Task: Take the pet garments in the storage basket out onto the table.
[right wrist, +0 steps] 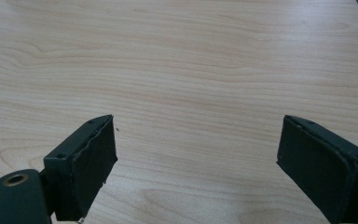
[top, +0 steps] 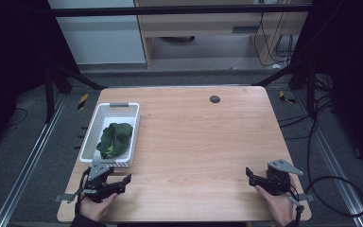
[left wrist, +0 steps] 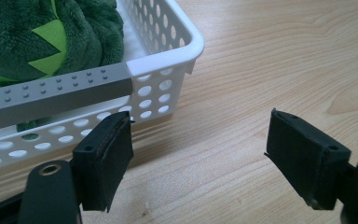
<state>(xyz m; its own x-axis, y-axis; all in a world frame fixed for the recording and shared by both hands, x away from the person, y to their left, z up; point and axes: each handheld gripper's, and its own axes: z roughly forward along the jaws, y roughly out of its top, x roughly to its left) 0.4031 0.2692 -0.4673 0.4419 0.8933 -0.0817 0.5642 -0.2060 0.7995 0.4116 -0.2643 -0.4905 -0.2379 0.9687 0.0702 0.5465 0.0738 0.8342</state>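
Left tool (left wrist: 198, 156) and right tool (right wrist: 196, 163) both gape wide, holding nothing.

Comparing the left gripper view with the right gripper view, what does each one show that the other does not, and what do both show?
Left gripper view: the white basket with its grey handle, and the green plush toy lying inside it. The basket's corner is just beyond the left gripper, whose jaws stand open and hold nothing.

Right gripper view: the right gripper, also open and holding nothing, with bare wood ahead of it.

Both: two black jaws spread wide above the same light wooden table.
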